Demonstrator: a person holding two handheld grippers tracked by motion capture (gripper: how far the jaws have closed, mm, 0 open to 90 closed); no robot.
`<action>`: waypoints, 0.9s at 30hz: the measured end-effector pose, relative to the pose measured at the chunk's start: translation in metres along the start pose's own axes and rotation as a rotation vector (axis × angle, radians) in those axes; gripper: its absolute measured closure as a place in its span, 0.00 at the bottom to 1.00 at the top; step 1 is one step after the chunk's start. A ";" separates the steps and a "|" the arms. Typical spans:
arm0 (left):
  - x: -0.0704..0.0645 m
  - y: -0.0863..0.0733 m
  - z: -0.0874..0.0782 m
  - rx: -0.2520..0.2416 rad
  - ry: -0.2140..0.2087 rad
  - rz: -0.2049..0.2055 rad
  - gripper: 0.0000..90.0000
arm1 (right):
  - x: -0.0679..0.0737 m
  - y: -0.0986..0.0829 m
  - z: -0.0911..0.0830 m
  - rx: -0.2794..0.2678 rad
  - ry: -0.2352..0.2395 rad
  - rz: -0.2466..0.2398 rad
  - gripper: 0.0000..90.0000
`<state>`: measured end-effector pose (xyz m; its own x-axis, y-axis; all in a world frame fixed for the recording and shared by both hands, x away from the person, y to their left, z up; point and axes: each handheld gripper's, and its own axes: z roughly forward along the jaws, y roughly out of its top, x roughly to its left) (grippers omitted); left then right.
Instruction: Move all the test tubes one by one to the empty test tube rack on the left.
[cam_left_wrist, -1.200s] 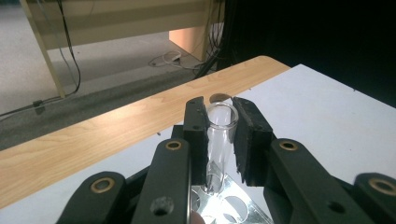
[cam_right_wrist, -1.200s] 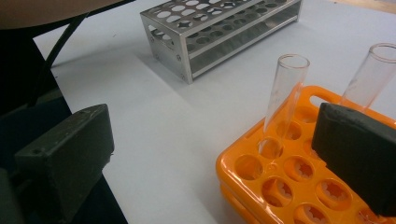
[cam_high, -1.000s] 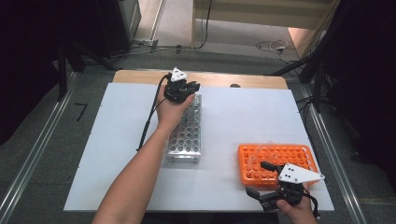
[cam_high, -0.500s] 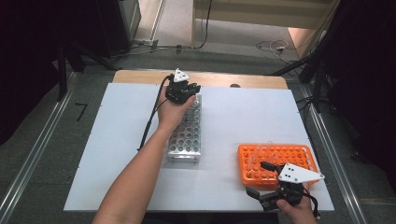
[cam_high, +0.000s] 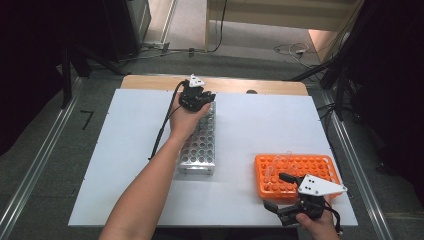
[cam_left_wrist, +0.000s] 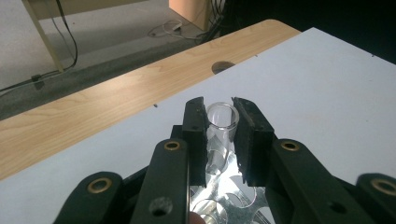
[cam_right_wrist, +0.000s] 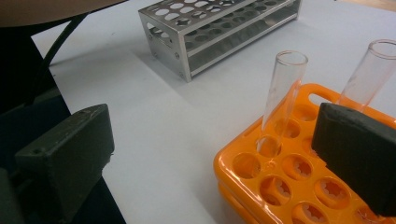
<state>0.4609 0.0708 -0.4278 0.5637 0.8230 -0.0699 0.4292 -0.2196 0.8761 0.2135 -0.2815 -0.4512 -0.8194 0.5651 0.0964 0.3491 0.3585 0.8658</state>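
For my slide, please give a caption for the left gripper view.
Left tool closed around a clear glass tube above the metal rack.

— Where's the high view set?
— Above my side of the white table (cam_high: 130, 165), facing forward and down, well back.
— And your tongs' cameras?
— My left one looks close along its jaws toward the far wooden edge (cam_left_wrist: 93, 116). My right sits low and near. It shares the metal rack (cam_right_wrist: 219, 28) (cam_high: 200, 145) and orange rack (cam_right_wrist: 280, 186) (cam_high: 320, 167) with the high view.
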 end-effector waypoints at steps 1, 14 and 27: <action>0.000 0.000 0.000 0.008 0.004 0.002 0.82 | 0.000 0.000 0.000 0.001 -0.002 0.002 0.00; -0.002 0.003 -0.004 0.020 -0.015 -0.002 0.51 | -0.001 0.001 0.000 0.003 0.001 -0.003 0.00; -0.017 0.002 -0.037 -0.006 -0.073 -0.026 0.14 | -0.001 0.003 0.000 0.000 0.001 -0.008 0.00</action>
<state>0.4261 0.0756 -0.4072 0.6027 0.7877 -0.1274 0.4406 -0.1954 0.8762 0.2153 -0.2804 -0.4489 -0.8228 0.5612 0.0898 0.3423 0.3632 0.8666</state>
